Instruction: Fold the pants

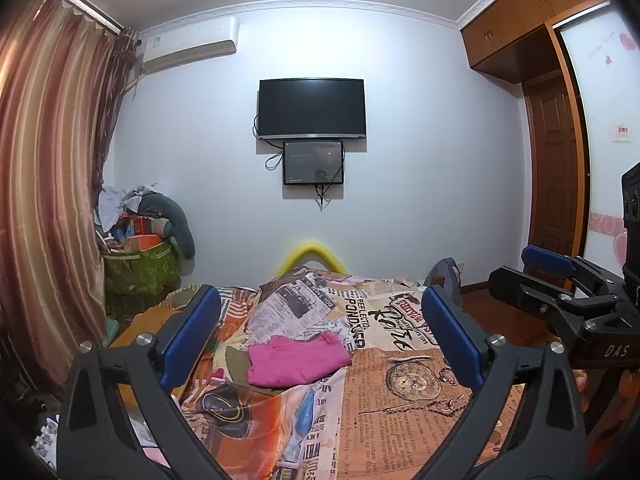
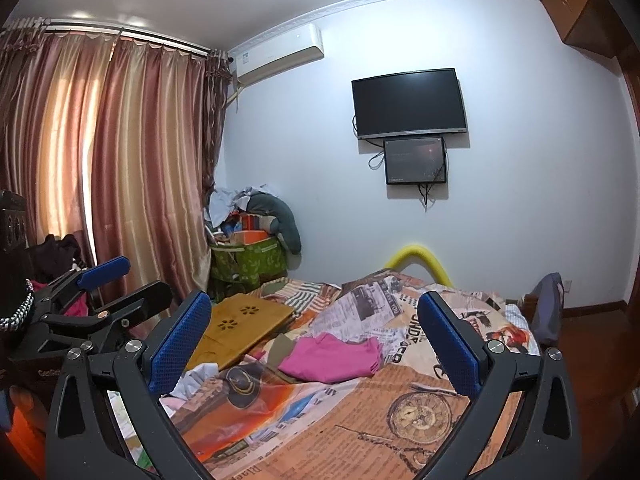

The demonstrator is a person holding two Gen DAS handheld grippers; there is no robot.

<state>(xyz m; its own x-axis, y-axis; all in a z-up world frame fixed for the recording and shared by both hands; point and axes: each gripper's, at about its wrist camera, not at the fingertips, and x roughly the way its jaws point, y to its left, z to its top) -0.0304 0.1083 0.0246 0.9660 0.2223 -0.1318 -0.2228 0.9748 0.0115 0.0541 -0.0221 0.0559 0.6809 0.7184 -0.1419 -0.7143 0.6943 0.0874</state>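
Both grippers were wide open and empty when you paused: left gripper [image 1: 320, 336] and right gripper [image 2: 314, 338], blue textured pads spread as far as they go, nothing between them, both aimed roughly level over the bed.

Right gripper also showed at the right edge of the left wrist view, left one at the left edge of the right wrist view, so you held them side by side.

Nearest surface was the bedspread [image 1: 420, 408]: printed newsprint and pocket-watch pattern, thin, wrinkled, loose. Your pads could snag it along with the garment.

Pink pants [image 1: 298, 360] lay mid-bed, ahead of both grippers and not touched. They already sat in a compact rough fold, edges uneven. My read: light, soft knit, no stiffness, will drape and sag once lifted. Low slip risk on textured pads. Pinch at the outer corners of the near edge, one gripper each, top layers only.

Left of them, a bamboo lap tray [image 2: 240, 328]: rigid, flat, flower cutouts.

Far: green fabric bin [image 2: 248, 260] piled with clothes, striped satin curtains [image 2: 120, 160], wall TV [image 1: 312, 108].
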